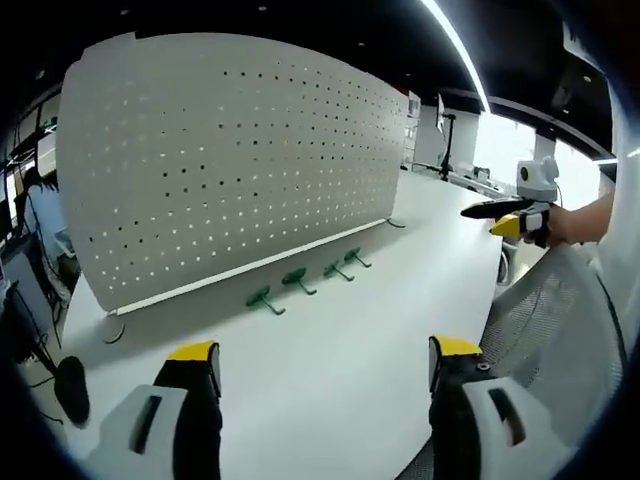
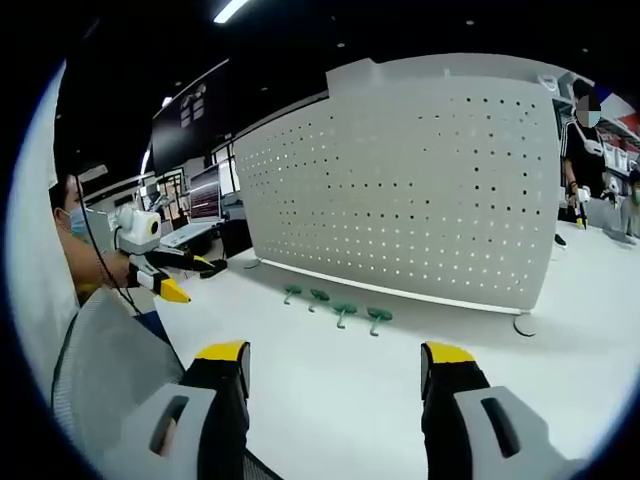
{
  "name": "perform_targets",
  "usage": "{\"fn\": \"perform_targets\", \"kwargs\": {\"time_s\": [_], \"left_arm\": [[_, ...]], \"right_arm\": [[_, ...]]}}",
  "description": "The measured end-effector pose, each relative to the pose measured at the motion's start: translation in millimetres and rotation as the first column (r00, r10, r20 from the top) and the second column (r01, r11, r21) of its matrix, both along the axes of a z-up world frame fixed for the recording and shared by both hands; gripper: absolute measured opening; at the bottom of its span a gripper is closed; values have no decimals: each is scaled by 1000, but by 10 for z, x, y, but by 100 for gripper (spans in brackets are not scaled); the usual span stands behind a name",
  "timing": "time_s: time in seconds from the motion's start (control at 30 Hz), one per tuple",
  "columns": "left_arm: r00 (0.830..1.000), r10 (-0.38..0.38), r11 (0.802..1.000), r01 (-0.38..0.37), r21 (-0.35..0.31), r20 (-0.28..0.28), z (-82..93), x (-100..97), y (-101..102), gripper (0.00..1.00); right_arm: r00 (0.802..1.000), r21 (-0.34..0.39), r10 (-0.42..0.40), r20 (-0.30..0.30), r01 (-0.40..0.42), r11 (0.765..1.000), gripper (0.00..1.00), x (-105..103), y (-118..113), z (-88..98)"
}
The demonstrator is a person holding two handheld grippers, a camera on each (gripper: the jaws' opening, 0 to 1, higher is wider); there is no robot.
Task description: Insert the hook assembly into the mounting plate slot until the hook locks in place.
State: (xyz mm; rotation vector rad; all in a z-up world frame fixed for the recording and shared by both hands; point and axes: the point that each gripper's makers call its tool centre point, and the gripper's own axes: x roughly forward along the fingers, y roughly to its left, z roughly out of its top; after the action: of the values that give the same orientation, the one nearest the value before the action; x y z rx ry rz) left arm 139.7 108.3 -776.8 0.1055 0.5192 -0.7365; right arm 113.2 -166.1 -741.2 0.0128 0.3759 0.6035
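Both grippers hover with jaws wide and empty: left gripper, right gripper. Four small green plastic hooks lie ahead of the fingertips on the white table, at the foot of the upright white perforated metal pegboard, handy for picking

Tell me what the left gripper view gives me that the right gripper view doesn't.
Left gripper view: a mesh chair back at the table edge, a round black object at lower left, and the right hand-held gripper off to the side.

Right gripper view: wall screens, a laptop, and the left hand-held gripper beside a person.

Both: the white pegboard, four green hooks lying on the white table before it, none mounted, and open jaws.
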Motion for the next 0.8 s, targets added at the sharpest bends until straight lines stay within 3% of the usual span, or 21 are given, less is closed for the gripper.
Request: {"fn": "perform_targets", "kwargs": {"time_s": [0.23,0.5,0.8], "left_arm": [[997,-75,996,75,54,-9,-52,93,-20,87],[987,-161,978,163,130,-31,-152,186,-55,86],[980,-194,967,198,159,-40,-190,360,-47,84]], "right_arm": [[1000,0,-1,-9,1,1000,66,-20,-1,-21],[1000,4,-2,-11,2,1000,65,-18,1,-28],[1000,3,-4,-12,4,1000,65,-15,-7,-33]]}}
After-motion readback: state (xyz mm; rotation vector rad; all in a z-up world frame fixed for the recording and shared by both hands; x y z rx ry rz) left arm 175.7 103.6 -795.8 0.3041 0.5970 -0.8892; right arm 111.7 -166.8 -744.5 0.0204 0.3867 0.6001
